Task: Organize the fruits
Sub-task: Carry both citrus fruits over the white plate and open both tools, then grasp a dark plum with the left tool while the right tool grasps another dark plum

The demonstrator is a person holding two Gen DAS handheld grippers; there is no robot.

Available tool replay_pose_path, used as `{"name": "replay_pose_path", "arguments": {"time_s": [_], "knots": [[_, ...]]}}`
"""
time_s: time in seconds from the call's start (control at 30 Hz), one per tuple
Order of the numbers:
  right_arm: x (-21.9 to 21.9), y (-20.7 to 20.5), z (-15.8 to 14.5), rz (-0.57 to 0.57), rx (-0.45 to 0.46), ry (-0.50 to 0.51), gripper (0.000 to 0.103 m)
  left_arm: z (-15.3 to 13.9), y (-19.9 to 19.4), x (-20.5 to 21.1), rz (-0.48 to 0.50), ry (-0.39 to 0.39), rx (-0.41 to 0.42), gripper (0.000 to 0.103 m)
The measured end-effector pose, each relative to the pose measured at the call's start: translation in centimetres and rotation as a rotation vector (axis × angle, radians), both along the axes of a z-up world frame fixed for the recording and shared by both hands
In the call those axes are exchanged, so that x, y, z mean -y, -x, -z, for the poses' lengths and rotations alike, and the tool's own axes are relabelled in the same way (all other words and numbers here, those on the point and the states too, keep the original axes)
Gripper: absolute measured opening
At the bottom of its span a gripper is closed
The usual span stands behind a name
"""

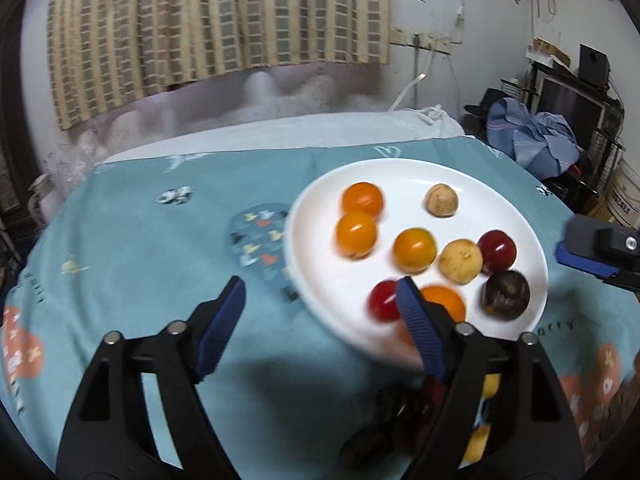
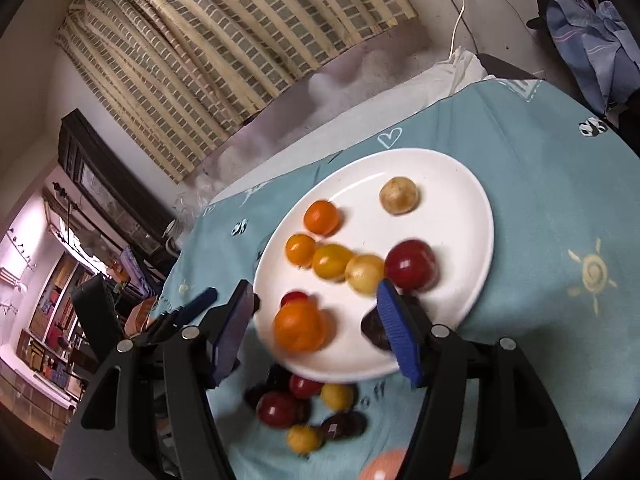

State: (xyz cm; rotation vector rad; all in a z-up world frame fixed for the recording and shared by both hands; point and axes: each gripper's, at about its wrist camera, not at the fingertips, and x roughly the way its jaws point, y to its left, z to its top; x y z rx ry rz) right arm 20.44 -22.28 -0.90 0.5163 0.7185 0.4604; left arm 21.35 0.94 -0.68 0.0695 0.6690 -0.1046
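A white plate (image 1: pixel 320 268) (image 2: pixel 444 188) sits on the teal cloth and holds several small fruits: orange, yellow, red and one dark purple (image 1: pixel 506 296). My left gripper (image 1: pixel 320 312) is open over the plate's near left rim, with nothing between its pads. My right gripper (image 2: pixel 316 320) is open too. A blurred orange fruit (image 2: pixel 298 326) lies on the plate between its fingers, clear of both pads. More loose fruits (image 2: pixel 308 408) (image 1: pixel 400 416), red, yellow and dark, lie on the cloth just in front of the plate. In the left wrist view the right gripper (image 1: pixel 600 252) shows at the right edge.
The teal printed cloth (image 1: pixel 140 240) covers the table. A white bundle (image 1: pixel 280 132) lies along its far edge, under a checked curtain (image 1: pixel 200 20). Blue clothes (image 1: pixel 528 136) and dark furniture stand off to the right.
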Motion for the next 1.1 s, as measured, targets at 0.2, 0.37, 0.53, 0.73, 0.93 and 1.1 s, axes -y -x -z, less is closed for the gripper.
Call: {"name": "replay_pose_path", "arguments": {"time_s": [0.2,0.37,0.53,0.73,0.93,1.1], "knots": [[0.2,4.3,1.6,0.005,-0.012,0.012,0.064,1.3,4.9,-2.1,-0.019,0.038,-0.034,0.083],[-0.8,4.8,2.8,-0.039,-0.045,0.058,0.064,2.5,7.2,-0.7,-0.01,-0.106,-0.018,0.089],[-0.5,4.1,3.4,-0.03,-0.092,0.037,0.064,3.6,6.6,-0.2,0.034,-0.146,-0.065,0.089],[-0.2,4.0,4.1,-0.029,-0.118,0.025,0.064,4.1,6.3,0.6,0.079,-0.158,-0.091,0.088],[-0.8,3.9,4.7,-0.053,-0.142,0.04,0.064,4.7,5.5,0.4,0.138,-0.092,-0.154,0.057],[-0.8,3.7,5.3,-0.078,-0.175,-0.001,0.064,5.3,5.3,1.8,0.214,-0.117,-0.181,0.032]]}}
